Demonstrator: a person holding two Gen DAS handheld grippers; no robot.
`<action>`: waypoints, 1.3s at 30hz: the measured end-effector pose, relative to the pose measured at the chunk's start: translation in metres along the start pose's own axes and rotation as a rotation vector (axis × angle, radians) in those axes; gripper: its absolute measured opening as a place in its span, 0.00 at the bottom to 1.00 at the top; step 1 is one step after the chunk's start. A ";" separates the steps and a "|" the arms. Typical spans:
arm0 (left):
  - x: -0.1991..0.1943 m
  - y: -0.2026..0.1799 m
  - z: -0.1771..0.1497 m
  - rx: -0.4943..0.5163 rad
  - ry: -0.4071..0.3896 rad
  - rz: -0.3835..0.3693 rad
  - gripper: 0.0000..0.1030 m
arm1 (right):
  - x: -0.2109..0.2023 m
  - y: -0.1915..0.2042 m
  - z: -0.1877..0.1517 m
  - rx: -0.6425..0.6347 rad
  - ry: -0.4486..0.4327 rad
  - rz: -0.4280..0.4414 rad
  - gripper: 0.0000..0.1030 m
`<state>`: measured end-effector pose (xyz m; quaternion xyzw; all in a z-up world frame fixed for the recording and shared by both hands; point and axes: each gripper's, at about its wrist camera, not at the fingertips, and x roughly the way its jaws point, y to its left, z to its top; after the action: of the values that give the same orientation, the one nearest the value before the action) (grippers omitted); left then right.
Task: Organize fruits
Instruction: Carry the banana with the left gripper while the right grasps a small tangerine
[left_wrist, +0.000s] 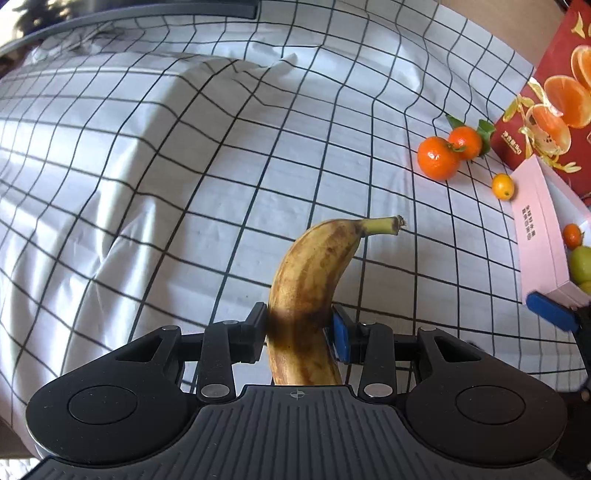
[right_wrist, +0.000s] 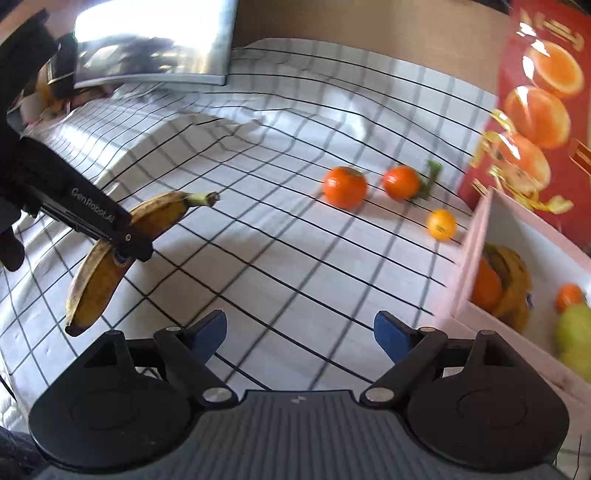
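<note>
- tablecloth (left_wrist: 155, 192): soft cloth, showing as matt, creasing
- banana (left_wrist: 306, 280): matt peel, browning, blotchy
- mandarins (right_wrist: 344, 187): looking glossy, dimpled
- pink box (left_wrist: 539, 229): smooth matt cardboard
- gripper pads (right_wrist: 389, 334): looking like matt blue plastic

Your left wrist camera looks steeply down along its tool (left_wrist: 299, 328) at the checked cloth (left_wrist: 147, 184), close in. Your right wrist camera faces shallower (slightly blurred). Both views share the banana (right_wrist: 107, 258), tangerines (left_wrist: 439, 158) and pink box (right_wrist: 476, 258).

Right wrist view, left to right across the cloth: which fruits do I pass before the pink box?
Banana held in the left tool → first tangerine → second tangerine → small yellow fruit → pink box.
</note>
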<state>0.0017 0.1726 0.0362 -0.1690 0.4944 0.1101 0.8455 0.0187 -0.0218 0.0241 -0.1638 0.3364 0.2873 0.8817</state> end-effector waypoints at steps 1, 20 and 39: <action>-0.001 0.002 -0.001 -0.004 0.000 -0.005 0.40 | 0.002 0.000 0.004 -0.005 -0.001 -0.002 0.85; -0.025 0.024 -0.026 -0.019 0.016 -0.044 0.40 | 0.118 -0.053 0.120 0.239 0.024 -0.061 0.74; -0.024 0.068 -0.011 -0.070 -0.028 -0.118 0.40 | 0.101 -0.133 0.169 -0.048 0.334 -0.029 0.50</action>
<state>-0.0427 0.2302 0.0401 -0.2259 0.4676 0.0797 0.8508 0.2466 -0.0041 0.0889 -0.2353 0.4688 0.2514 0.8134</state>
